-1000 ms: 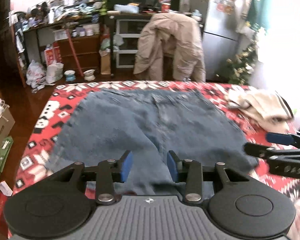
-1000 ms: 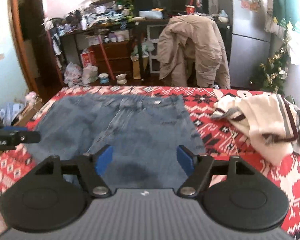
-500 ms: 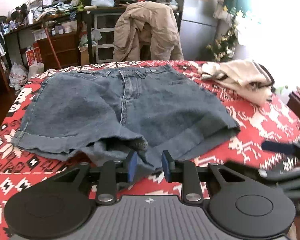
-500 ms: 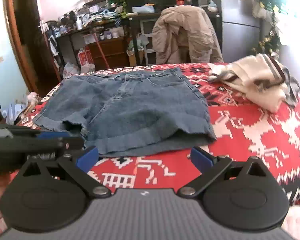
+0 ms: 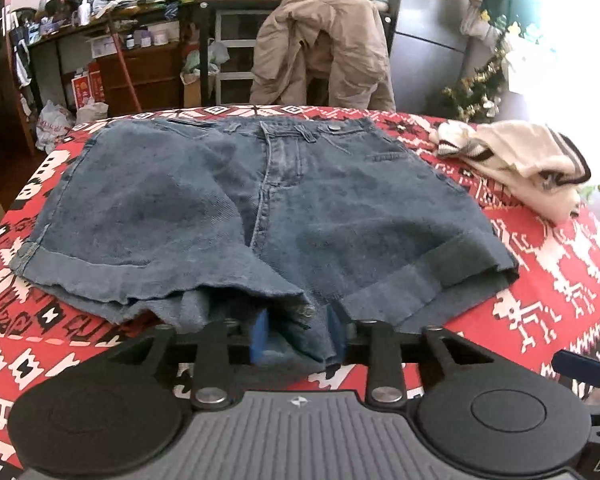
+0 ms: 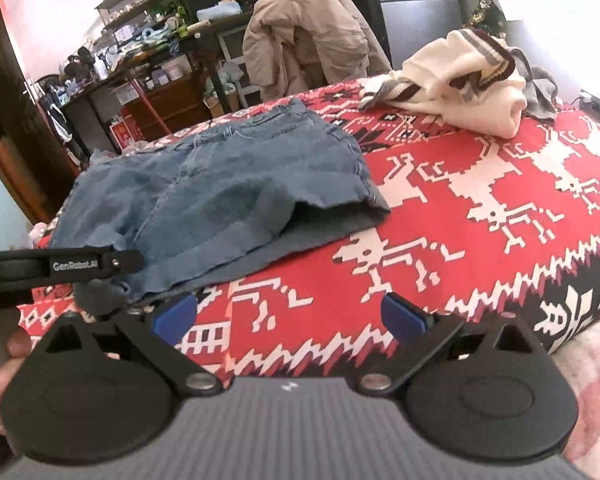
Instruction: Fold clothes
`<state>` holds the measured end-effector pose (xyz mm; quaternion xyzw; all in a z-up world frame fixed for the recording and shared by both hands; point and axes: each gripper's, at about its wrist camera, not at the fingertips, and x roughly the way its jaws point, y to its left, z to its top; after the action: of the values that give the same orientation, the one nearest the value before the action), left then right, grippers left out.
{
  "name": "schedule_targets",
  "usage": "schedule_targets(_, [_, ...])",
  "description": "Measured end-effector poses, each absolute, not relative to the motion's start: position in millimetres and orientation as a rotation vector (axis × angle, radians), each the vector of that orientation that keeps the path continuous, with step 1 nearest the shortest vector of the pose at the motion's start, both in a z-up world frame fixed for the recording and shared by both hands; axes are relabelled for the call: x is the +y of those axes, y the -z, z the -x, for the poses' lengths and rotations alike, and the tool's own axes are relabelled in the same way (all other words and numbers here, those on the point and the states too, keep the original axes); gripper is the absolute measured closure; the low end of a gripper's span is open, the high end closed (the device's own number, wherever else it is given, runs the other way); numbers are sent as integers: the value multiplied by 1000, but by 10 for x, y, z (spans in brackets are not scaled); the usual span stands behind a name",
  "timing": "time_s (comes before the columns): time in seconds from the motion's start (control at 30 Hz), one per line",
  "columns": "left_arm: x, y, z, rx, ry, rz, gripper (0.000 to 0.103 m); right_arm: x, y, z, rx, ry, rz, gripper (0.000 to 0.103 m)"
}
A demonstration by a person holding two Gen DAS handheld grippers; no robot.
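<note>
Blue denim shorts [image 5: 260, 208] lie spread flat on the red patterned cloth [image 5: 560, 264], waistband at the far side. My left gripper [image 5: 298, 338] is at the near crotch hem, its blue fingers closed on a fold of the denim. The shorts also show in the right wrist view [image 6: 220, 200]. My right gripper [image 6: 290, 316] is wide open and empty, low over the red cloth [image 6: 480, 208], to the right of the shorts' near right leg. The left gripper's body [image 6: 60, 266] shows at the left edge of that view.
A cream striped sweater [image 5: 520, 160] lies bunched at the far right of the table; it also shows in the right wrist view [image 6: 460, 80]. A chair with a tan jacket [image 5: 324, 48] stands behind the table. Cluttered shelves and a fridge stand beyond.
Both grippers pulled back toward the near table edge. The left gripper's fingers came down to the shorts' crotch hem and closed on it. The right gripper swung right and stayed open.
</note>
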<state>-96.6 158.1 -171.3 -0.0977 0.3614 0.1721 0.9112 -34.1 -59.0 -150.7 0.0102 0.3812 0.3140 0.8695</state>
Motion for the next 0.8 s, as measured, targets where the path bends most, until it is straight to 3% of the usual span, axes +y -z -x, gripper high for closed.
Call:
schedule_targets(0.07, [1547, 1730, 949, 743, -386, 153, 69, -552, 1521, 349, 796, -661, -17, 5])
schedule_targets(0.13, [1549, 1733, 959, 736, -416, 119, 88, -531, 1516, 353, 791, -666, -25, 6])
schedule_targets(0.2, [1589, 1719, 1004, 721, -432, 117, 96, -503, 1496, 361, 786, -673, -34, 8])
schedule_targets(0.5, [2131, 1641, 1540, 668, -447, 324, 96, -227, 1440, 446, 762, -747, -40, 14])
schedule_targets(0.63, [2198, 1661, 1581, 665, -419, 355, 96, 27, 1454, 517, 790, -837, -37, 32])
schedule_targets(0.7, [2207, 1661, 1596, 663, -404, 350, 96, 171, 1474, 546, 812, -889, -37, 45])
schedule_targets(0.77, [2230, 1658, 1617, 662, -385, 351, 96, 305, 1520, 567, 844, -926, -44, 64])
schedule_targets(0.8, [2257, 1660, 1635, 664, -372, 359, 96, 371, 1546, 576, 861, -942, -49, 67])
